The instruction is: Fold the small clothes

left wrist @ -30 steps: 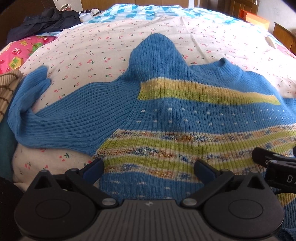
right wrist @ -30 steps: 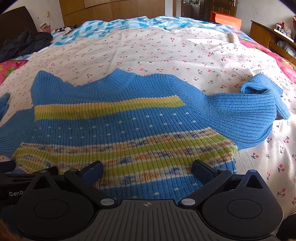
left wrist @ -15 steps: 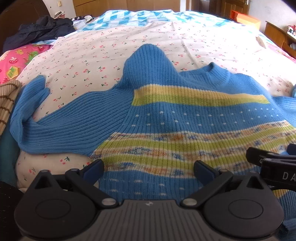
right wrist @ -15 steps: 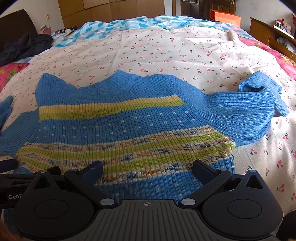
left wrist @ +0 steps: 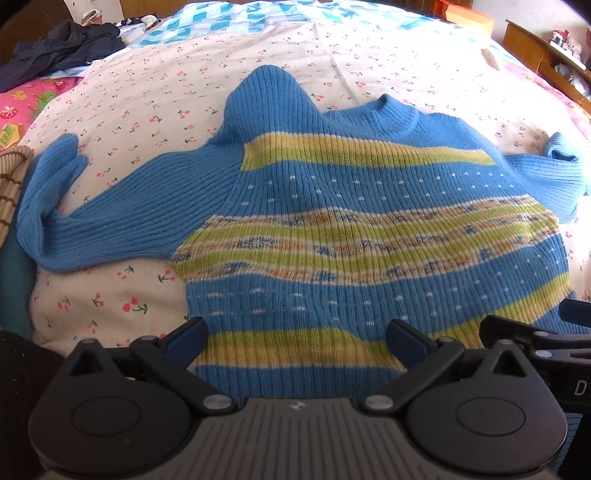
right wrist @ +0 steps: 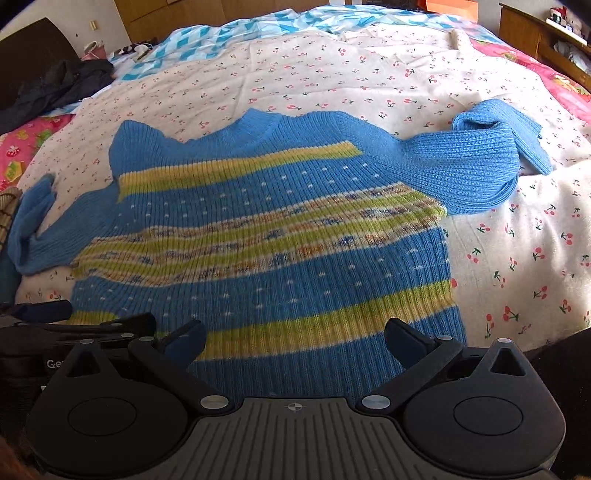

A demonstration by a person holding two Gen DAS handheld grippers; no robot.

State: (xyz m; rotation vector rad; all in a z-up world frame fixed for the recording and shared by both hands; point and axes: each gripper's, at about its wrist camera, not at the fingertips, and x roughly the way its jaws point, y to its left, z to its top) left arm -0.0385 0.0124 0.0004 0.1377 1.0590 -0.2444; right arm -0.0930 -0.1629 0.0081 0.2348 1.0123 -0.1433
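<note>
Two grippers, both spread wide, nothing pinched: left gripper [left wrist: 295, 341] and right gripper [right wrist: 293, 341] sit side by side at the near hem of the sweater [left wrist: 369, 236]. Sweater lies spread front-up on the bed [right wrist: 369, 74], over a cherry-print sheet [right wrist: 517, 258]. One sleeve [left wrist: 110, 218] runs out left, its cuff doubled back; the other sleeve [right wrist: 480, 162] is folded over itself on the right. One shoulder is bunched up into a peak. Dark clothing pile [left wrist: 62, 48] at far left, well apart. Striped knit item [left wrist: 11, 184] at the left edge is cut off. Wooden furniture [right wrist: 546, 33] at far right, contents too small to read. Hem bottom is hidden behind the gripper bodies.
</note>
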